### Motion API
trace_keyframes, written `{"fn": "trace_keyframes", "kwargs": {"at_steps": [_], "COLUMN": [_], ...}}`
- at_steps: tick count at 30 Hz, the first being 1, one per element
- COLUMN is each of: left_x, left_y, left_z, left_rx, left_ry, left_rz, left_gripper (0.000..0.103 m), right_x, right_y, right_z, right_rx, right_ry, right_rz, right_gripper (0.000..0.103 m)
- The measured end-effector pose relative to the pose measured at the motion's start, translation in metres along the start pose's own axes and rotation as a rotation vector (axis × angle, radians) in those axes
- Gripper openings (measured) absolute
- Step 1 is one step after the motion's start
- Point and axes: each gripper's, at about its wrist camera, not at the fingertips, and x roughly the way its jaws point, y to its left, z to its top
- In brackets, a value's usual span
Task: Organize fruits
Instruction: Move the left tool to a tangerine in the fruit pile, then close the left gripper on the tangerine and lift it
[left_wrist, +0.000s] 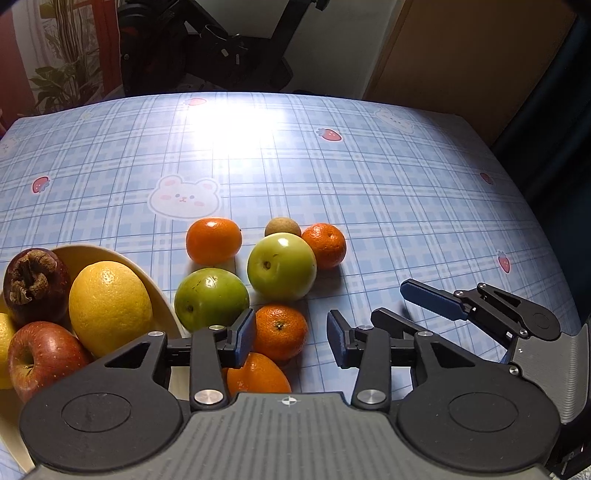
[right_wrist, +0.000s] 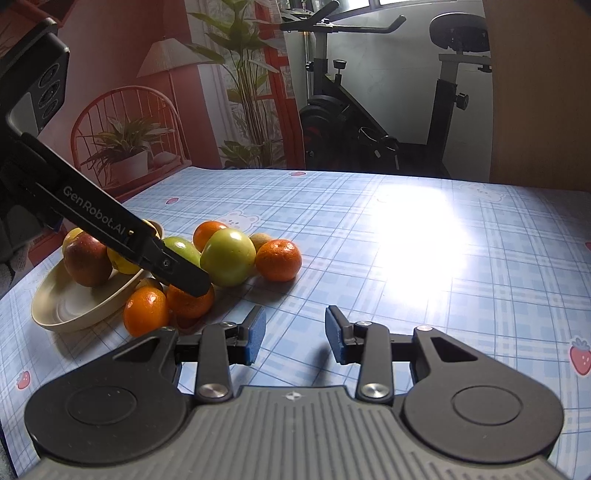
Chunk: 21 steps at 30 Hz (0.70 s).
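- Left gripper (left_wrist: 291, 341) hangs low over the loose fruit pile with its jaws spread and nothing between them; its left pad sits just beside a mandarin (left_wrist: 280, 332), which lies partly inside the gap.
- Right gripper (right_wrist: 295, 338) is likewise released and empty, poised above bare tablecloth (right_wrist: 406, 258), near the pile but apart from it.
- Cream bowl (left_wrist: 110, 254) already carries a lemon (left_wrist: 110, 308), a red apple (left_wrist: 42, 360) and a dark mangosteen (left_wrist: 35, 286).
- Outside the bowl, on the cloth, lie two green apples (left_wrist: 211, 298) (left_wrist: 282, 266), a second mandarin (left_wrist: 213, 240), a third (left_wrist: 325, 245), a small brown fruit (left_wrist: 282, 226), and one more orange fruit (left_wrist: 256, 374) partly hidden under the left gripper.
- Step in hand appears to be the left gripper's approach to the nearest mandarin, so the job is only partly done.
- Next move calls for shifting left to centre that mandarin between the pads, then closing gently; the neighbouring green apple touches it and may roll.
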Motion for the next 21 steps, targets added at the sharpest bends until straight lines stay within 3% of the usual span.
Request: {"fn": "trace_keyframes", "kwargs": {"at_steps": [7,16,21], "left_x": [-0.001,0.011,0.012], "left_y": [0.006,-0.003,-0.004], "left_z": [-0.007,-0.006,-0.012], "left_rx": [-0.056,-0.03,-0.024], "left_ry": [0.019,0.018,-0.006], "left_rz": [0.007,0.066,0.07], "left_gripper": [0.049,0.049,0.039], "right_x": [-0.004,-0.008,-0.01], "right_y": [-0.003,-0.005,-0.005], "right_z": [-0.001,-0.002,-0.002], "right_rx": [0.014,0.023,0.035], "right_ry": [-0.019,-0.029,-0.037], "right_rz": [0.013,0.018,0.015], "right_gripper": [0.039,0.039,0.039]}}
